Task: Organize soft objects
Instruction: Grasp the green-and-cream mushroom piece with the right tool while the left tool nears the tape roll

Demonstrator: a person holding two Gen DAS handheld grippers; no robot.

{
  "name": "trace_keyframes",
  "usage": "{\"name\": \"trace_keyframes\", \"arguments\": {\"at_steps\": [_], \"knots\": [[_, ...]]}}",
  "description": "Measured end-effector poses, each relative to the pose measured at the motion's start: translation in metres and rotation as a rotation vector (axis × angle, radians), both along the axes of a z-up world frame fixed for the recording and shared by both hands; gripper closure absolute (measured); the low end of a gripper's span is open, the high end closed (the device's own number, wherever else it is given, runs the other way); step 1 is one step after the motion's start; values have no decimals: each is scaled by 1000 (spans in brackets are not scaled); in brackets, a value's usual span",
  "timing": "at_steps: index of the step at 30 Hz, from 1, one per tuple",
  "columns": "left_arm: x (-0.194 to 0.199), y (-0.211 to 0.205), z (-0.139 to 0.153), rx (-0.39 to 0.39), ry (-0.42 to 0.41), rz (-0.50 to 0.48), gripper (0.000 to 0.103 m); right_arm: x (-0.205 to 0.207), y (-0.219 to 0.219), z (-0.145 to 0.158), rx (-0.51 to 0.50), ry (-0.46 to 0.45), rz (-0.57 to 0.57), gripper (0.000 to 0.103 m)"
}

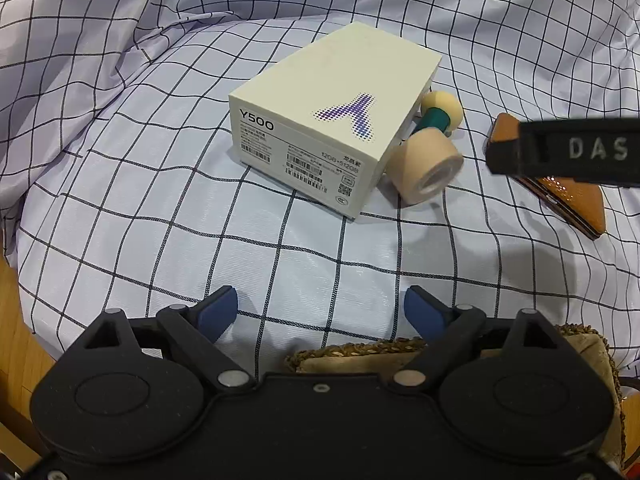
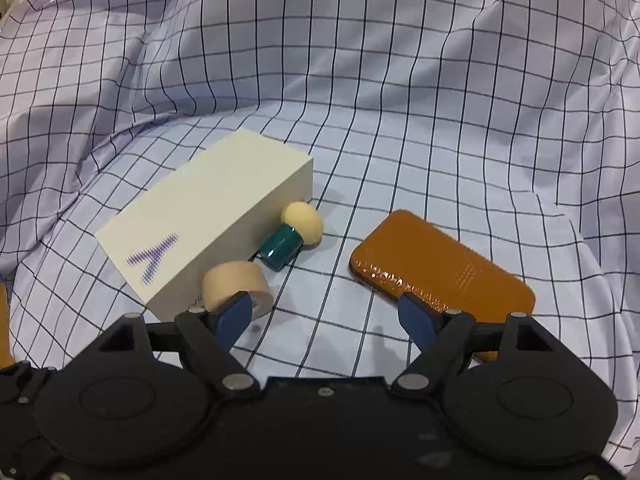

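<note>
Checked cloth bears box, tape roll.

Checked cloth, white with dark grid, rumpled, covering the surface and rising behind; wood, possibly flooring, at left edge.
</note>
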State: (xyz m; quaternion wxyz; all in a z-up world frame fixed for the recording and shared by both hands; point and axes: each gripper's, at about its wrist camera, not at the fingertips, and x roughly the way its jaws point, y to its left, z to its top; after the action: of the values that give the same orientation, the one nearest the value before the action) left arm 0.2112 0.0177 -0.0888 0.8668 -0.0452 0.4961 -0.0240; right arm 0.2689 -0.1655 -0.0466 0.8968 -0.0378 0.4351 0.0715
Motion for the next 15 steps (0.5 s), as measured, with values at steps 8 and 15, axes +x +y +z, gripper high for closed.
{"name": "trace_keyframes", "arguments": {"at_steps": [8, 15], "knots": [[-2, -2, -1, 7, -2, -3, 14, 23, 9, -6, 21, 16, -28, 23], [-1, -1, -2, 2, 0, -3, 14, 30, 16, -16, 16, 28, -28, 21]]}}
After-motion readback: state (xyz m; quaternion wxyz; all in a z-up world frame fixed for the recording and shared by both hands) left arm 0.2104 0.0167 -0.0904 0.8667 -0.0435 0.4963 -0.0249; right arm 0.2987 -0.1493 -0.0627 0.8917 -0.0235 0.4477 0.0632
